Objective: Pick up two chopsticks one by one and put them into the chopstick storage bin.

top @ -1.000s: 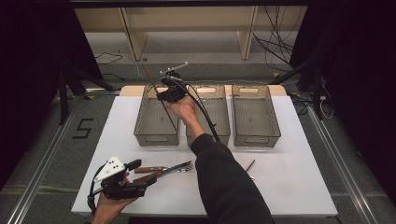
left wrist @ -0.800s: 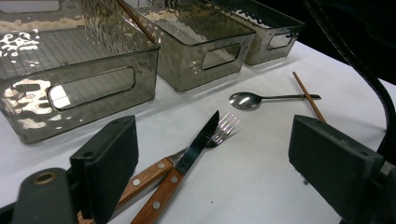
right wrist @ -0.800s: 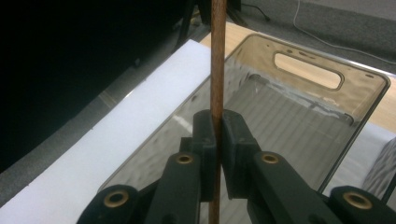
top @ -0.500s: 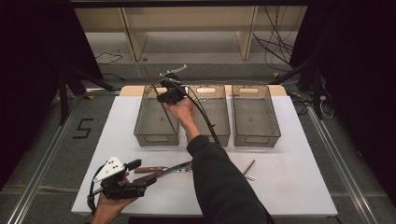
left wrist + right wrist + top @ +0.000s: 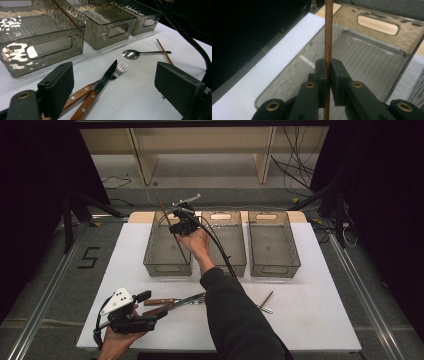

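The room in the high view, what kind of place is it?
Probably a lab or recording studio, not a kitchen: dark curtains, loose cables on the floor, a white table on metal rails, and hand-held tongs sorting cutlery into clear bins.

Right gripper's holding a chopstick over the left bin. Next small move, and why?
Probably lower it and open the fingers. The right gripper is shut on the thin brown wooden chopstick, held steeply above the leftmost clear ribbed plastic bin, whose floor looks bare beneath it. Lowering first should keep the stick from bouncing out.
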